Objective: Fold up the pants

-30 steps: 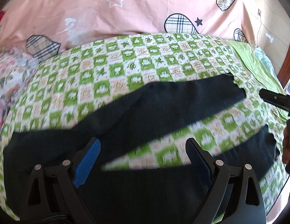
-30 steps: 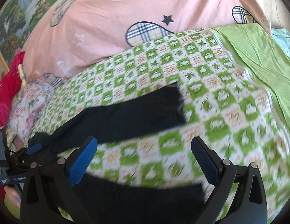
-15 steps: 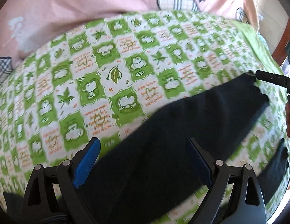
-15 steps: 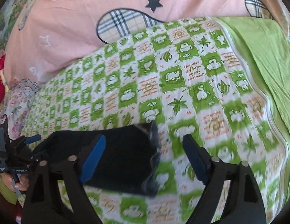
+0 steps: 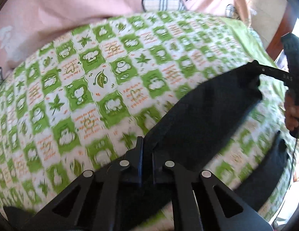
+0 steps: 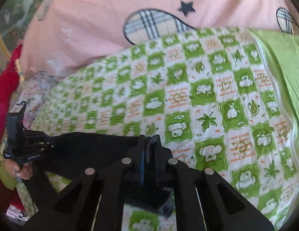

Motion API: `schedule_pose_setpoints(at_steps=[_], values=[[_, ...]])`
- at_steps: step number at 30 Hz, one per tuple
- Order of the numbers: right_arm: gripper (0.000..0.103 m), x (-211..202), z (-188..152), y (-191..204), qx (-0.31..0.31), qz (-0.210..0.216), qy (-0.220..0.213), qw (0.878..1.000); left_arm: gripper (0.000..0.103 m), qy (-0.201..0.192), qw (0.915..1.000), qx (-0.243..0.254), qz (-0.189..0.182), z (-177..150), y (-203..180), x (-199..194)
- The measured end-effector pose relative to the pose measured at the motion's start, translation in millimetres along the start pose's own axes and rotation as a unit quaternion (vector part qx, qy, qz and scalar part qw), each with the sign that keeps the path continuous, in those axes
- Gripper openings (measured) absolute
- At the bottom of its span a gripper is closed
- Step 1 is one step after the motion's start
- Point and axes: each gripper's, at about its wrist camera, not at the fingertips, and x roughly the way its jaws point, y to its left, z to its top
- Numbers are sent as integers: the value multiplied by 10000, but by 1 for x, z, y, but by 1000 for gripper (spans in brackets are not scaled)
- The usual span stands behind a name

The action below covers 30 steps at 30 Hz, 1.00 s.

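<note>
Black pants [image 5: 207,115] lie across a green-checked quilt [image 5: 91,77]. My left gripper [image 5: 146,144] has its jaws closing, and they pinch the near edge of the upper leg. That leg stretches right to my right gripper [image 5: 255,65], which holds its far end. The second leg [image 5: 272,165] lies lower right. In the right wrist view, my right gripper [image 6: 149,140] has its jaws closing too, with the hem of the pants [image 6: 91,146] pressed between the pads. My left gripper [image 6: 47,140] grips the other end of the same leg.
A pink duvet [image 5: 72,9] with plaid hearts bulges behind the quilt. A plain green sheet [image 6: 284,67] borders the quilt on the right, red cloth [image 6: 3,88] lies far left. A wooden bed frame [image 5: 280,28] stands at the right. A hand [image 6: 24,171] holds the left gripper.
Both grippers have moved forward over the pants and gone from wide open to shut, the left on the upper leg's near edge, the right on its hem.
</note>
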Motion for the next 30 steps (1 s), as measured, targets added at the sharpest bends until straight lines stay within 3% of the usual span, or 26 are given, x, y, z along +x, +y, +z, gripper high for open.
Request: schedule_pose_setpoints(at_steps=[8,13,18,25,30], values=[[9,-68,-44,14,-566,576,-231,9965,4,-360,9986,82,-367,-66,-44,-62],[8,-88,-92,17,-918,529,84,9943,4,-424,9980,134,-447,-107,-67,-83],[8,-105,-126,19,-1045,469,104,9934,4,-478,9971,233,-544,-138,-85,-95],[8,-128,-146,26,-1071,440,-142,9932,4,-481,9968,223,-597,-167,-98,-100],[8,-131,-166,31,-1121,341,-39,9931,4,-476,9972,235,-526,-179,-104,-98]])
